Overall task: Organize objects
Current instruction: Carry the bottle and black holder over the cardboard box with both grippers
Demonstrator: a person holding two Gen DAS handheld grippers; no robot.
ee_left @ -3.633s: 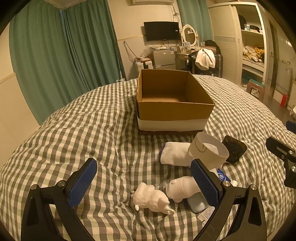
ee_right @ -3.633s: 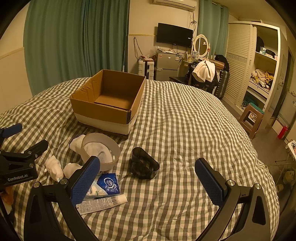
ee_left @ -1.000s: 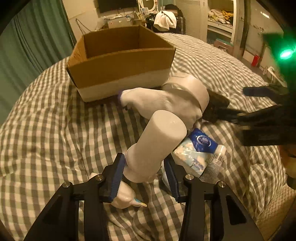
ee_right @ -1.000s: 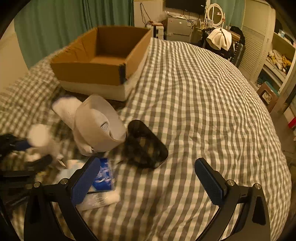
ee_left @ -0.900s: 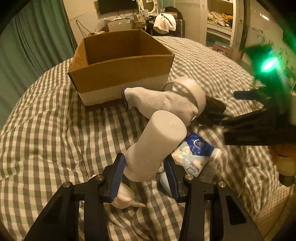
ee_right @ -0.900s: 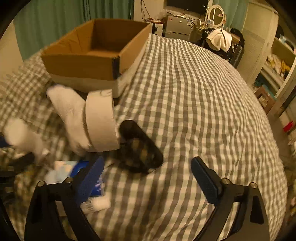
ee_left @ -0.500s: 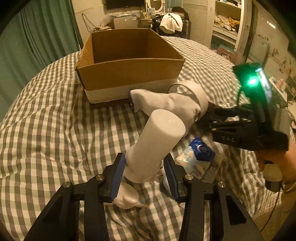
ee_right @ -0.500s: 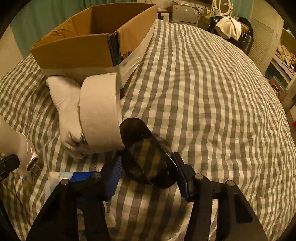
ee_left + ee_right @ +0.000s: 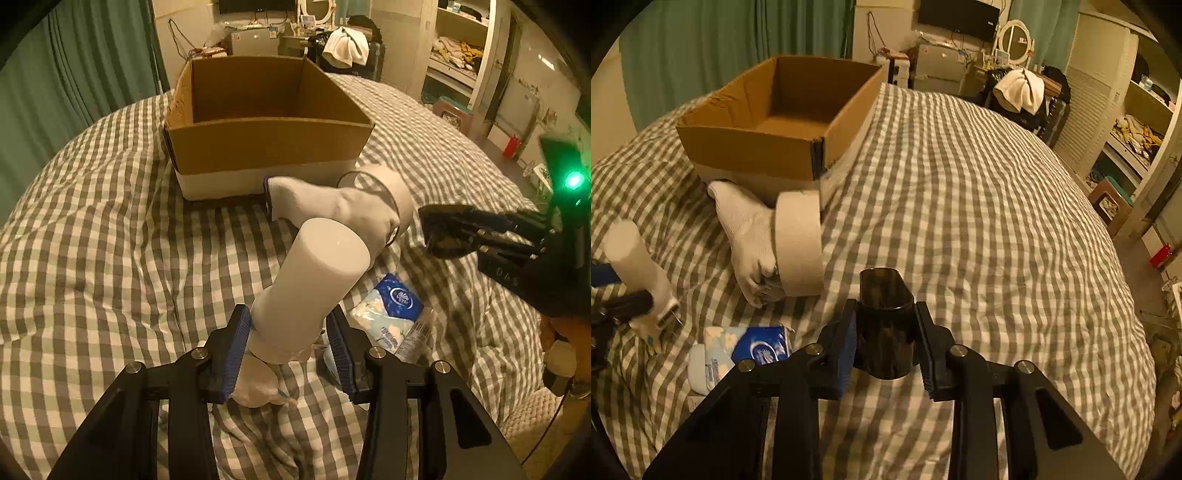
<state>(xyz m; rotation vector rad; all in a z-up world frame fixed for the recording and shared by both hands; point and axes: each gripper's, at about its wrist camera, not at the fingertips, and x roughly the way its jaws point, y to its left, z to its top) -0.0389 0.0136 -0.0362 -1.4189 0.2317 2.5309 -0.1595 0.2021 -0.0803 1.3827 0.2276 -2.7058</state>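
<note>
Smooth white bottle (image 9: 312, 288) clamped by left gripper (image 9: 288, 354); right gripper (image 9: 885, 345) clamps glossy dark cup (image 9: 884, 325).

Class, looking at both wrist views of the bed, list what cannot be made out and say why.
- Small white figurine, left wrist view: mostly hidden behind the white bottle and left gripper.
- Tissue pack print, right wrist view: too small to read.
- Cardboard box floor, left wrist view: hidden by its front wall.

Ahead of my left jaws I see the box (image 9: 266, 147); sock (image 9: 325, 203) and tape roll (image 9: 391, 188) lie before it, tissue pack (image 9: 391, 306) to the right.
</note>
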